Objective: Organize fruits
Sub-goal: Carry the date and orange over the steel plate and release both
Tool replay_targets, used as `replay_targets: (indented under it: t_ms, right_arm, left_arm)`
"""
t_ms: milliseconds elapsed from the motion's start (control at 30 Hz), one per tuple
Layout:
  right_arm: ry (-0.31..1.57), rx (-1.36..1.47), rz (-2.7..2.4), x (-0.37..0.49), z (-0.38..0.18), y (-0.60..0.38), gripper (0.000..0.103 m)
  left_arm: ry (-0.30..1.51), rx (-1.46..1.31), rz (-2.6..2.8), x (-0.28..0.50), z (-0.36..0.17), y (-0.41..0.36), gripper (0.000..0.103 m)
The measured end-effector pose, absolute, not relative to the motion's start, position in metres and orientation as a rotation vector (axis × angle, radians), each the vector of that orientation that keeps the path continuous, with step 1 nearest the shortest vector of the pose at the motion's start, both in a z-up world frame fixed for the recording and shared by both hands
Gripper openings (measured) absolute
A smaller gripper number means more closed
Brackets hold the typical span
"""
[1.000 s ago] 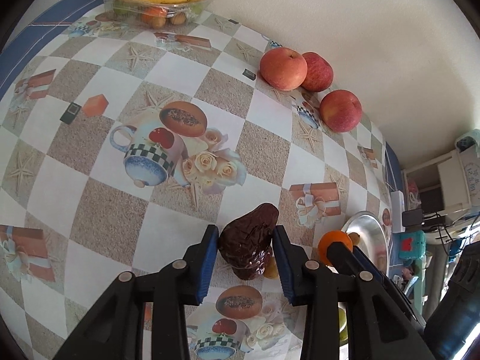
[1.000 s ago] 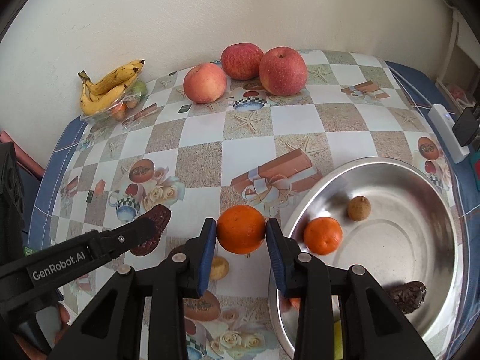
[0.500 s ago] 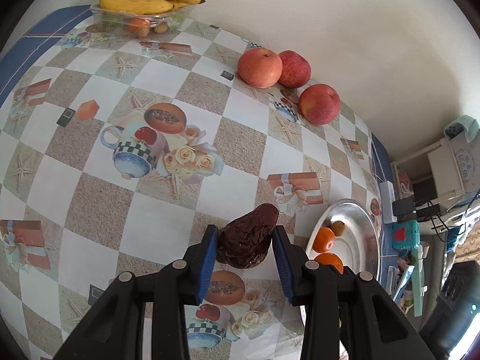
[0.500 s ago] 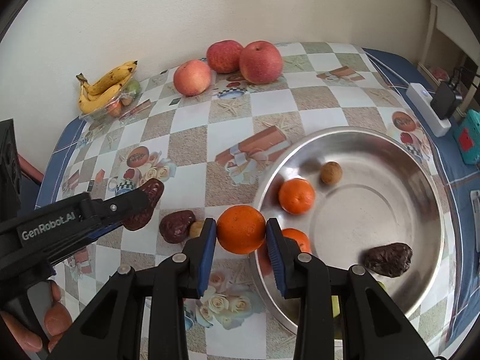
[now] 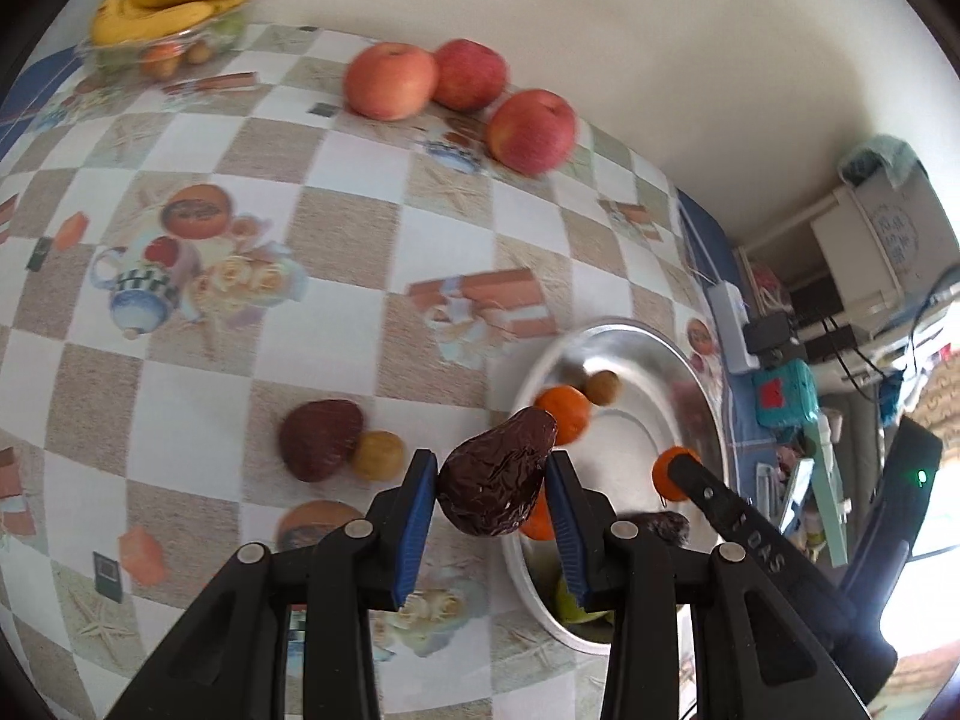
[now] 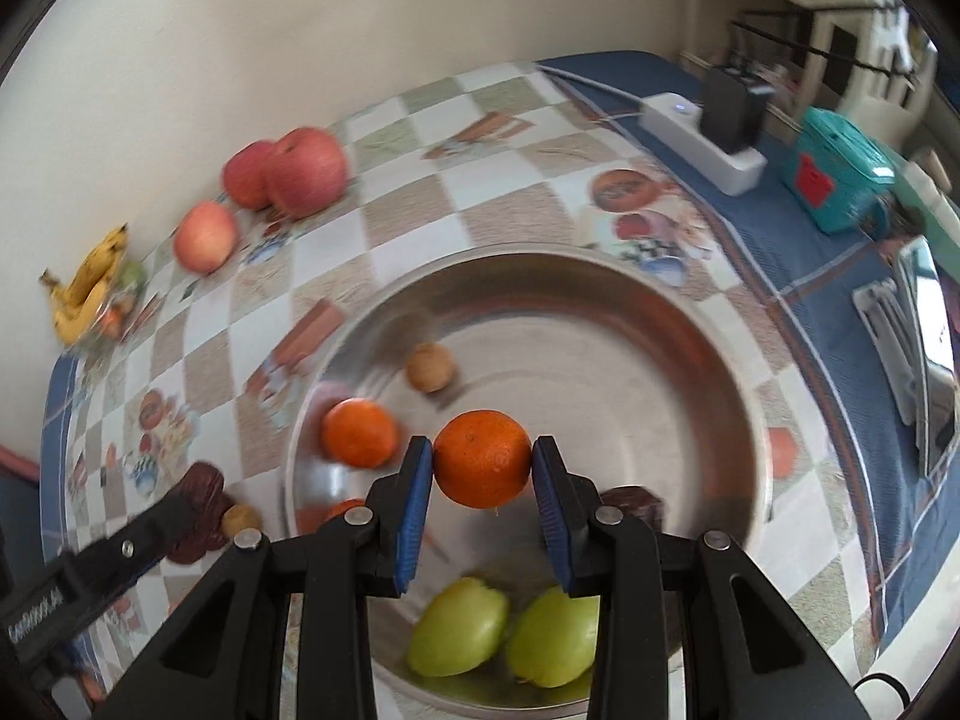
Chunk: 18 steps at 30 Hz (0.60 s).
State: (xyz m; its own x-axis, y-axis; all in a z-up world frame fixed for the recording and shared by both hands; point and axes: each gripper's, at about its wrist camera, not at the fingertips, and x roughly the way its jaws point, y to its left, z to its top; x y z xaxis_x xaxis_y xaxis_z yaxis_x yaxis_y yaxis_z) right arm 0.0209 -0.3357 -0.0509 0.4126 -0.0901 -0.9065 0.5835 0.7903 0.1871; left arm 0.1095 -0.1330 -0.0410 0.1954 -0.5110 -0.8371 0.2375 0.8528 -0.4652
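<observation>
My left gripper (image 5: pixel 489 495) is shut on a dark wrinkled date (image 5: pixel 495 474), held above the table beside the left rim of the steel bowl (image 5: pixel 684 360). My right gripper (image 6: pixel 483 471) is shut on an orange (image 6: pixel 482 457), held over the middle of the steel bowl (image 6: pixel 690 360). In the bowl lie another orange (image 6: pixel 359 432), a small brown fruit (image 6: pixel 429 367), a dark date (image 6: pixel 636 504) and two green fruits (image 6: pixel 459 627). On the table left of the bowl lie a dark date (image 5: pixel 319 438) and a small yellow-brown fruit (image 5: pixel 378 455).
Three red apples (image 5: pixel 390 81) stand along the wall. Bananas (image 5: pixel 174 0) rest on a clear container at the far left. A white power strip (image 6: pixel 699 141) and a teal box (image 6: pixel 840 177) lie on the blue cloth to the right of the bowl.
Both grippers have moved right toward the bowl with their fruit. The right gripper now holds the orange over the bowl's inside; the left has lifted its date to the bowl's rim.
</observation>
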Motion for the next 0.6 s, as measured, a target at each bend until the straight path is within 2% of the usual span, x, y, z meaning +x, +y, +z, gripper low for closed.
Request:
replay_targets:
  t_ms: [267, 600]
  right_arm:
    - [1.027, 0.585, -0.540, 0.003, -0.047, -0.360, 0.036]
    - [1.056, 0.576, -0.509, 0.009, -0.052, -0.355, 0.036]
  left_arm:
    - [1.227, -0.123, -0.676, 0.082, -0.040, -0.184, 0.039]
    - [1.223, -0.112, -0.697, 0.081, -0.041, -0.190, 0.045]
